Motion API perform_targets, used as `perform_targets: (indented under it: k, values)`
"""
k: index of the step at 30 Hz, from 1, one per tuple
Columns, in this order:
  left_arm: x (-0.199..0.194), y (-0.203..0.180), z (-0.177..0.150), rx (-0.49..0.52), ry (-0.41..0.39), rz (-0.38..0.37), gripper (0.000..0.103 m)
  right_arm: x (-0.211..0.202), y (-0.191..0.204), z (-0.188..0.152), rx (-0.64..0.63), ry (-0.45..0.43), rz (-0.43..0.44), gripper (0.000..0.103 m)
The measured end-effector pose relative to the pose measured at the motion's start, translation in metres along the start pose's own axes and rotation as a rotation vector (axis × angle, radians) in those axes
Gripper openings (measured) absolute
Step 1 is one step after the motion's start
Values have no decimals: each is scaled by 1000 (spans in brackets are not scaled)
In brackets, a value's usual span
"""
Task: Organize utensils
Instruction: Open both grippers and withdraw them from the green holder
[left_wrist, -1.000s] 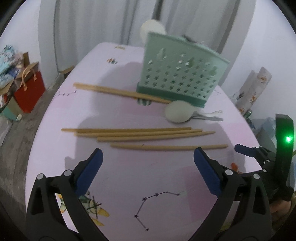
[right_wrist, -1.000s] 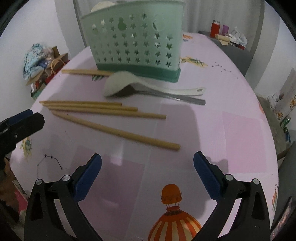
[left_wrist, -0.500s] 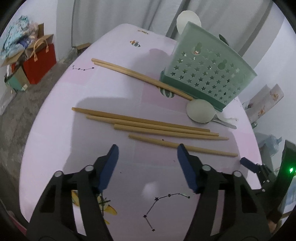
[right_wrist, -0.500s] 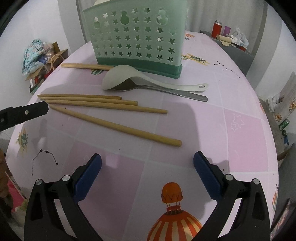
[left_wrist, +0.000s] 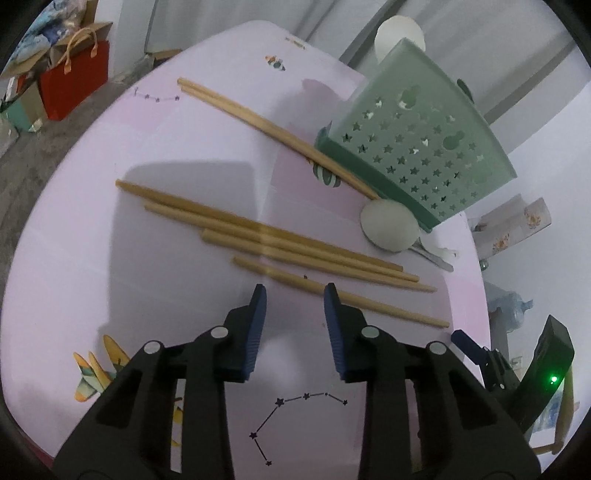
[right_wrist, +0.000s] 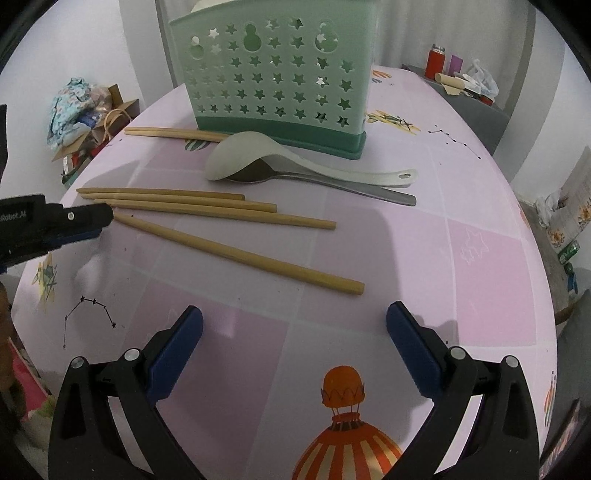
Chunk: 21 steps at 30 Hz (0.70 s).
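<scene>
Several wooden chopsticks (left_wrist: 280, 240) lie side by side on the pink table (left_wrist: 184, 332). Two more chopsticks (left_wrist: 258, 118) lie against a green star-punched utensil basket (left_wrist: 417, 147). A white spoon (right_wrist: 258, 155) rests over a metal spoon (right_wrist: 332, 182) in front of the basket (right_wrist: 280, 77). My left gripper (left_wrist: 295, 291) is partly closed but empty, its tips just above the nearest chopstick (left_wrist: 332, 291). It shows at the left edge of the right wrist view (right_wrist: 74, 221). My right gripper (right_wrist: 295, 317) is wide open and empty, short of the nearest chopstick (right_wrist: 240, 253).
A red bag (left_wrist: 74, 85) and clutter stand on the floor to the left. A grey side table with a red bottle (right_wrist: 434, 62) stands beyond the table on the right. The table edge curves close on both sides.
My left gripper has moved forward and down to the nearest chopstick and its jaws have narrowed. My right gripper has held nearly still and stayed open.
</scene>
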<state>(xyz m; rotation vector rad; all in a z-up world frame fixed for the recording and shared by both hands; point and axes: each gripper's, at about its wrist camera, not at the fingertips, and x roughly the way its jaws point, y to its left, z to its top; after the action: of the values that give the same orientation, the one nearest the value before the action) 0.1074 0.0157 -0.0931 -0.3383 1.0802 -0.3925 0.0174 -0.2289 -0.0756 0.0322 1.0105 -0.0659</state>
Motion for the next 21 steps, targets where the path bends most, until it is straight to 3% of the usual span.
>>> perform_targets:
  k: [6,10,14,17,21]
  values:
    - [-8,-18,9,90,-66,-16,28,0,0,0,-1,-7,6,97]
    - [-6,-41,15,201,-89,-28,28,-1,-3,-1,5,-14,19,97]
    - [5,-73,20,380,-98,-16,28,-3,-6,-2,19,-24,43,97]
    - [18,-90,23,487,-87,5,32,-5,-8,-1,31,-31,62,97]
    - [36,-109,24,602,-71,29,46,-6,-12,-1,43,-41,85,97]
